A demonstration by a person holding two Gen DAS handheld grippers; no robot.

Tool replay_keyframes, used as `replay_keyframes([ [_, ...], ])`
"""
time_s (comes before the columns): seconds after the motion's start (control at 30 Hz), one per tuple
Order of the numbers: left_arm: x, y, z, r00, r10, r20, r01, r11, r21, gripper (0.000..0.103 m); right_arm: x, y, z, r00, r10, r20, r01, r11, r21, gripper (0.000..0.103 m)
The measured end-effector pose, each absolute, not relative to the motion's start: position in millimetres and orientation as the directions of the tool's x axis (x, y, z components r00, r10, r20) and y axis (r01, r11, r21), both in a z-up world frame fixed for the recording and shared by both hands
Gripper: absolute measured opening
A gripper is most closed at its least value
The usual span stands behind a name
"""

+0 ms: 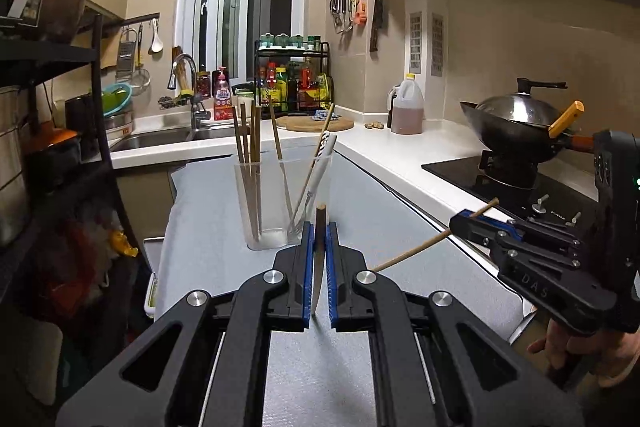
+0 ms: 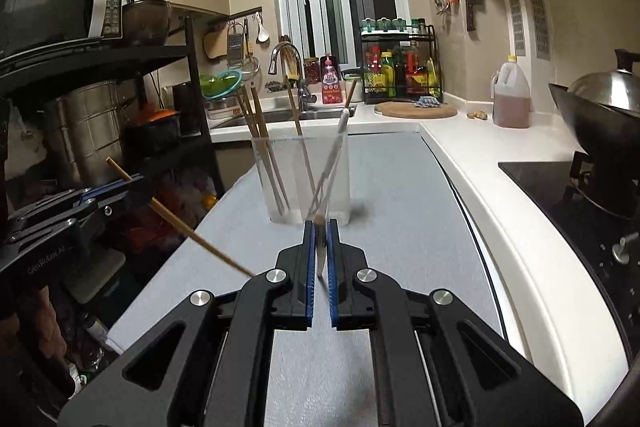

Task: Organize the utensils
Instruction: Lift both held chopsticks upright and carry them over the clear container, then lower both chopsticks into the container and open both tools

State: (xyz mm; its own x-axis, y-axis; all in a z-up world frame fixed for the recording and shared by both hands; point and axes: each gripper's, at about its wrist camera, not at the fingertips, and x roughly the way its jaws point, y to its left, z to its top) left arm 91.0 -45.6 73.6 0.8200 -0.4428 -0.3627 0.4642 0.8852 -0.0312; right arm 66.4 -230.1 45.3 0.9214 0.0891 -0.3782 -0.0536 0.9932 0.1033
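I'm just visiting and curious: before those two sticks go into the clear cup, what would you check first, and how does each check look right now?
1. Left gripper shut on its chopstick: ok.
2. Right gripper shut on the other chopstick: ok.
3. Clear cup upright on the grey mat: ok.
4. Room in the cup beside the chopsticks and white-handled fork already inside: ok, gap in the middle.
5. Each held chopstick pointing down toward the cup mouth: not ok; both cross the fingers at a slant.
6. Grip firm enough: cannot tell.
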Motion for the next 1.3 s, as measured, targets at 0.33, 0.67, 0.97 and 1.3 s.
replay_keyframes([
  [0.33,124,-35,104,0.789,-0.467,-0.398,0.483,0.873,-0.065,0.006,96,-231,85,0.933,0.108,-0.342,-0.074,0.991,0.112,0.006],
  [0.67,152,-32,130,0.771,-0.481,-0.418,0.504,0.862,-0.061,0.006,123,-226,118,0.939,0.123,-0.322,-0.099,0.991,0.091,0.006],
  [0.97,186,-42,180,0.792,-0.504,-0.344,0.523,0.851,-0.042,0.006,166,-228,162,0.942,0.157,-0.295,-0.139,0.987,0.083,0.006],
  [1.3,227,-60,233,0.836,-0.499,-0.230,0.514,0.858,0.004,0.006,207,-223,207,0.955,0.182,-0.236,-0.176,0.983,0.048,0.006],
])
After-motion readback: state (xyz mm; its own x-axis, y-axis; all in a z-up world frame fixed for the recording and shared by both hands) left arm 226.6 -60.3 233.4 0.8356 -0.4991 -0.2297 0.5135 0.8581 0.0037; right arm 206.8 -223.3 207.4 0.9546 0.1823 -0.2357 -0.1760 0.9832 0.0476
